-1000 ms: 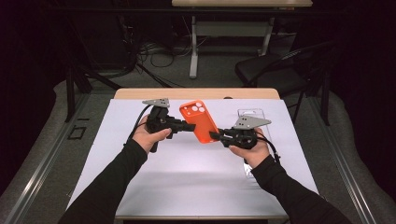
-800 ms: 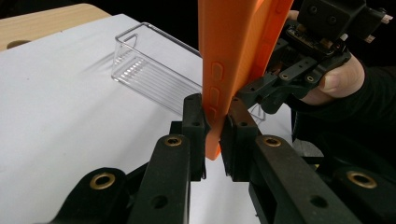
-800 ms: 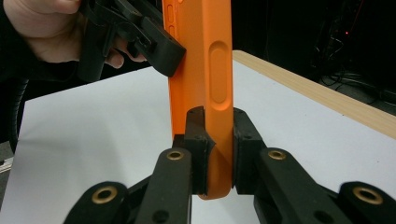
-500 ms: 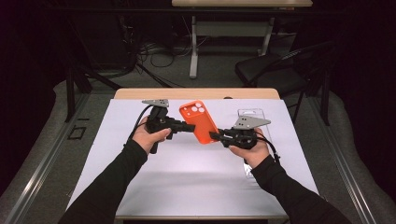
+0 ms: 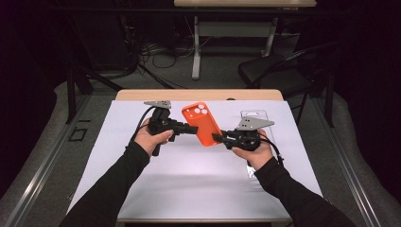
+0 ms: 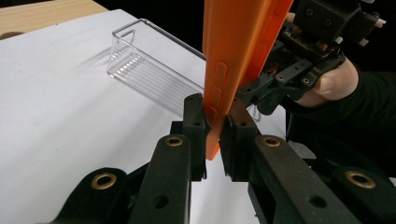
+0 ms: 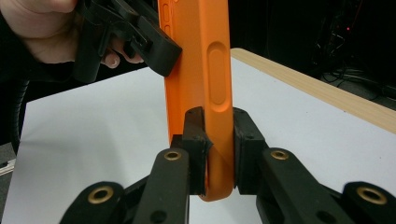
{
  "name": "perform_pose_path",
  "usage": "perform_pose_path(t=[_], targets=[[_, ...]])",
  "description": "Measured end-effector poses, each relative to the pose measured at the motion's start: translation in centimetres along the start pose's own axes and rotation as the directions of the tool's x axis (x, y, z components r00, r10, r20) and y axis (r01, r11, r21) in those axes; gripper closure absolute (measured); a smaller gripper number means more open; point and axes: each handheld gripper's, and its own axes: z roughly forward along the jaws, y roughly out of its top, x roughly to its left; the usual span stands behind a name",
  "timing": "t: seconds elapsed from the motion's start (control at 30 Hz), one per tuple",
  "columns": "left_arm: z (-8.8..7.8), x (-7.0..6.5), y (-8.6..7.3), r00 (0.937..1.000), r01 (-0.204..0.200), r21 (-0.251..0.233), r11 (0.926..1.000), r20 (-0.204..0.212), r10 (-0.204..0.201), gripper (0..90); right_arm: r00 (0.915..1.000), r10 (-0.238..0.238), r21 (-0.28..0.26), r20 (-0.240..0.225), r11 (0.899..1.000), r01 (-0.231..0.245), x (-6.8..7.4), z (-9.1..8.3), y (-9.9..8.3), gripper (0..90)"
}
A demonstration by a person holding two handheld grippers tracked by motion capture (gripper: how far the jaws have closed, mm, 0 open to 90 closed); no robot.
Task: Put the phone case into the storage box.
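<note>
Orange silicone phone case (image 5: 204, 125) held above the white table (image 5: 189, 189), pinched edgewise by left gripper (image 5: 190, 128) and right gripper (image 5: 218, 138) jaws

phone case (image 5: 203, 124) above sheet (image 5: 118, 161), between both grippers; clear holder (image 5: 255, 115) probably just behind right gripper (image 5: 218, 138).
</note>
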Motion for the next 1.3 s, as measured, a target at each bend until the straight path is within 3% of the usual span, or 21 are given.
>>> perform_pose_path(t=[0.33,0.63,0.73,1.07,1.3], targets=[[0.23,-0.14,0.05,1.0,0.001,-0.001,1.0,-0.001,-0.001,81.8,0.9999,0.011,0.005,0.007,1.0,-0.011,0.01,0.05,0.04,74.0],[0.04,-0.13,0.06,0.9998,0.008,0.002,1.0,-0.02,-0.008,81.8,0.9998,0.009,0.009,0.02,1.0,-0.009,-0.05,0.06,0.05,59.9],[0.08,-0.14,0.04,0.9994,0.012,0.008,0.9999,-0.033,-0.011,81.8,0.9996,0.014,0.008,0.026,1.0,-0.015,-0.1,0.1,0.06,54.7],[0.1,-0.27,0.05,0.9961,0.033,0.021,0.9992,-0.083,-0.031,81.8,0.9984,0.012,0.003,0.055,1.0,-0.012,-0.33,-0.16,0.15,52.0],[-0.09,-0.55,0.16,0.9907,0.04,0.041,0.9984,-0.132,-0.034,81.7,0.9944,-0.042,0.008,0.097,0.999,0.042,-0.26,-0.56,0.39,51.5]])
